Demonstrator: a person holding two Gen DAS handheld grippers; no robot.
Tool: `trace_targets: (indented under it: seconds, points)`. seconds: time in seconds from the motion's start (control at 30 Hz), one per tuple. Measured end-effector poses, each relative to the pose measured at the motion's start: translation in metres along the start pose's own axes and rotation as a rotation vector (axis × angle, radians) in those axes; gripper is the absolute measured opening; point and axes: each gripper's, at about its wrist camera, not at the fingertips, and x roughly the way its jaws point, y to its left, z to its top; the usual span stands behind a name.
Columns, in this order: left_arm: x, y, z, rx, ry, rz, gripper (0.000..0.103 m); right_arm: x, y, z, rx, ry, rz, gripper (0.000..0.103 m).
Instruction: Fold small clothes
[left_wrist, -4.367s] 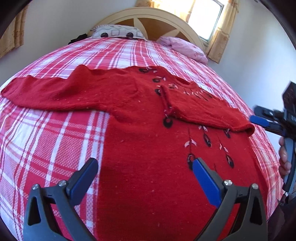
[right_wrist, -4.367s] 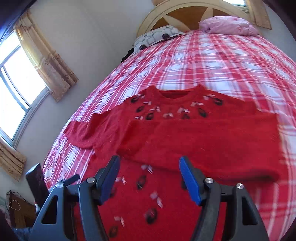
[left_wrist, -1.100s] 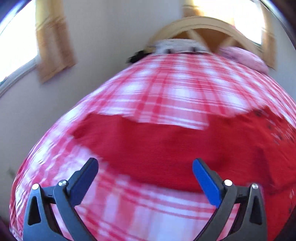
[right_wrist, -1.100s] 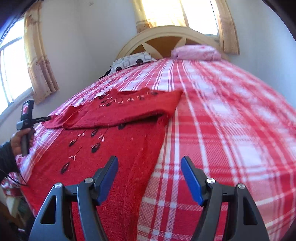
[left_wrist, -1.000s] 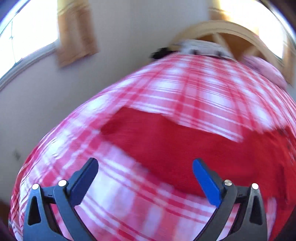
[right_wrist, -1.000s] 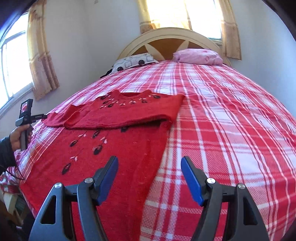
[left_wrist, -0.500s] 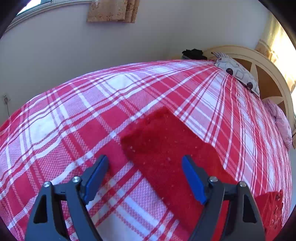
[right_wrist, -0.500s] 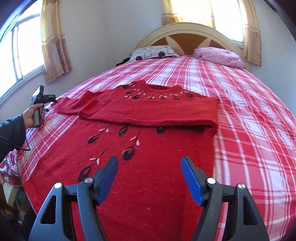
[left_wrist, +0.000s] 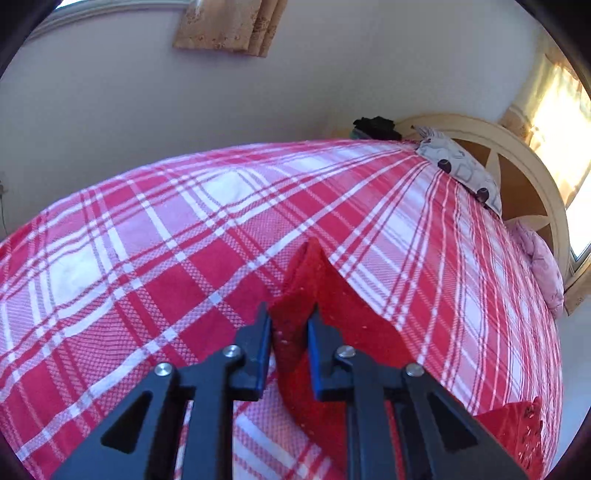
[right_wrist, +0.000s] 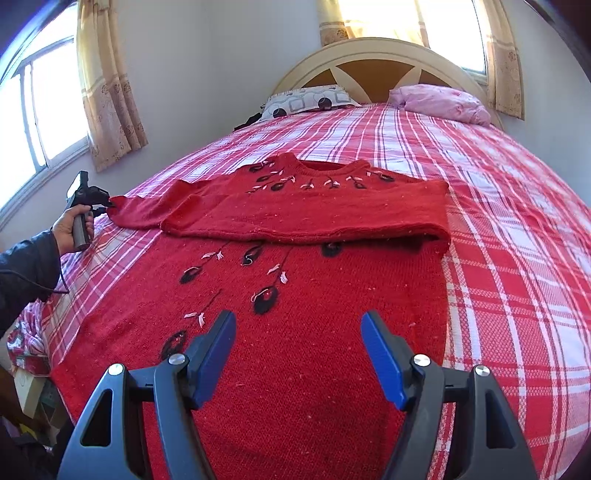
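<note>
A red knitted sweater (right_wrist: 332, 291) with black and pink embroidery lies flat on the plaid bed cover (right_wrist: 498, 221). Its right sleeve (right_wrist: 314, 218) is folded across the chest. The left sleeve's end (left_wrist: 317, 273) reaches out toward the bed's left side. My left gripper (left_wrist: 290, 328) is closing its jaws there, and the cuff is pinched between the pads and bunched into a ridge. The right wrist view shows that same left gripper (right_wrist: 107, 203) held by a hand (right_wrist: 68, 225) at the cuff. Low over the sweater's body, my right gripper (right_wrist: 298, 319) stands open with nothing between its fingers.
A patterned grey pillow (right_wrist: 310, 98) and a pink pillow (right_wrist: 439, 101) lie against the arched headboard (right_wrist: 373, 62). The wall and a curtained window (right_wrist: 44, 110) run close along the bed's left side. A dark sleeve (right_wrist: 26, 273) comes in at the left.
My left gripper has swung to the sleeve's end, rolled, and drawn its jaws in around the cuff, which now stands up in a ridge. My right gripper has shifted over the sweater's body, jaws unchanged.
</note>
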Motion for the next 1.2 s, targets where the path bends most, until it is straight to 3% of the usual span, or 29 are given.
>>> trace_targets:
  seconds: [0.27, 0.37, 0.53, 0.67, 0.97, 1.1, 1.2]
  points:
    - [-0.057, -0.050, -0.008, 0.055, -0.018, -0.216, 0.017, -0.009, -0.032, 0.000, 0.143, -0.025, 0.041, 0.071]
    - [-0.078, -0.086, -0.015, 0.126, -0.025, -0.279, 0.017, -0.010, -0.044, -0.001, 0.180, -0.007, 0.044, 0.071]
    - [-0.115, -0.149, -0.036, 0.227, -0.016, -0.409, 0.016, -0.027, -0.058, 0.001, 0.163, -0.054, -0.045, 0.071]
    - [-0.148, -0.202, -0.064, 0.304, 0.005, -0.525, 0.016, -0.036, -0.077, -0.003, 0.193, -0.067, -0.061, 0.071]
    - [-0.200, -0.300, -0.117, 0.426, 0.018, -0.655, 0.016, -0.045, -0.111, -0.023, 0.228, -0.079, -0.115, 0.071]
    - [-0.217, -0.339, -0.152, 0.478, 0.009, -0.692, 0.016, -0.047, -0.119, -0.028, 0.293, -0.089, -0.099, 0.071]
    - [-0.217, -0.365, -0.178, 0.494, 0.049, -0.731, 0.016, -0.046, -0.117, -0.029, 0.302, -0.086, -0.087, 0.071]
